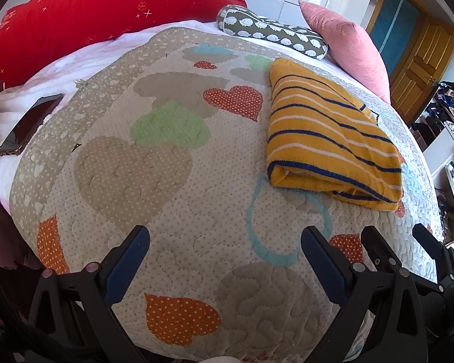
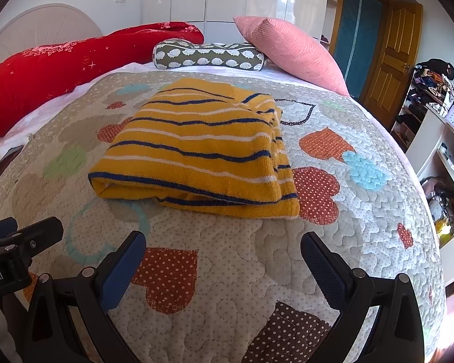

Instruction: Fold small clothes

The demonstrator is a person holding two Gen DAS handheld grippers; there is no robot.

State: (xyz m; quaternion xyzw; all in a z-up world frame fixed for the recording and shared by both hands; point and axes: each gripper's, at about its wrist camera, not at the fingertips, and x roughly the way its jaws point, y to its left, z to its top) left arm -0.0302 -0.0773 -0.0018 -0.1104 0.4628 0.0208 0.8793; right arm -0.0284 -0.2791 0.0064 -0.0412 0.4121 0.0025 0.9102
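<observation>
1. The striped yellow sweater lies folded flat on the heart-patterned quilt, apparently finished
2. Left gripper and right gripper hover short of it, jaws spread, empty

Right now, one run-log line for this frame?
left gripper: open, empty | right gripper: open, empty | striped garment: folded, on quilt, untouched | phone: on bed edge

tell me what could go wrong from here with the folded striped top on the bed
1. The striped top has a loose layer poking out under its near edge; a nudge from either open tool, left or right, might undo the fold.
2. The phone lies near the bed's edge; tugging the quilt could slide it off.
</observation>
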